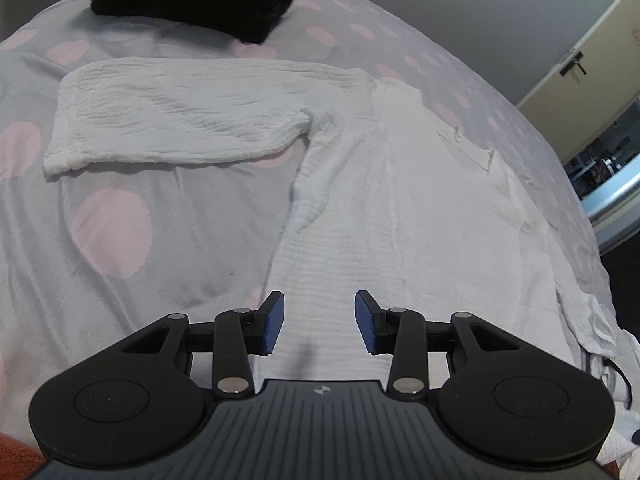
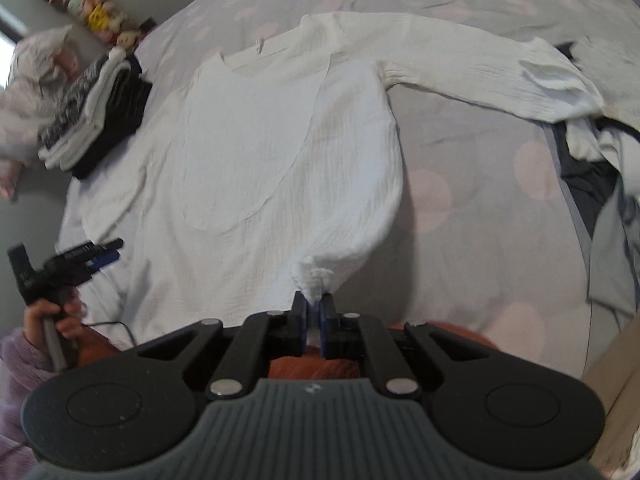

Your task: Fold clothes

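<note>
A white crinkled long-sleeved shirt (image 1: 400, 184) lies spread on the bed, one sleeve (image 1: 180, 116) stretched out to the left. My left gripper (image 1: 320, 320) hovers open over the shirt's lower part, with nothing between its blue pads. In the right wrist view the same shirt (image 2: 260, 140) fills the middle. My right gripper (image 2: 314, 312) is shut on a bunched corner of its hem, and the cloth is pulled up into a peak. The other sleeve (image 2: 500, 76) runs off to the right. The left gripper (image 2: 110, 254) shows at the left edge, held by a hand in a lilac sleeve.
The bed has a grey sheet with pink dots (image 1: 100, 240). A stack of folded black and white clothes (image 1: 192, 4) sits beyond the shirt, also seen as a stack (image 2: 100, 120). Loose unfolded clothes (image 2: 600, 168) lie at the bed's right side. A cupboard door (image 1: 580, 80) stands beyond the bed.
</note>
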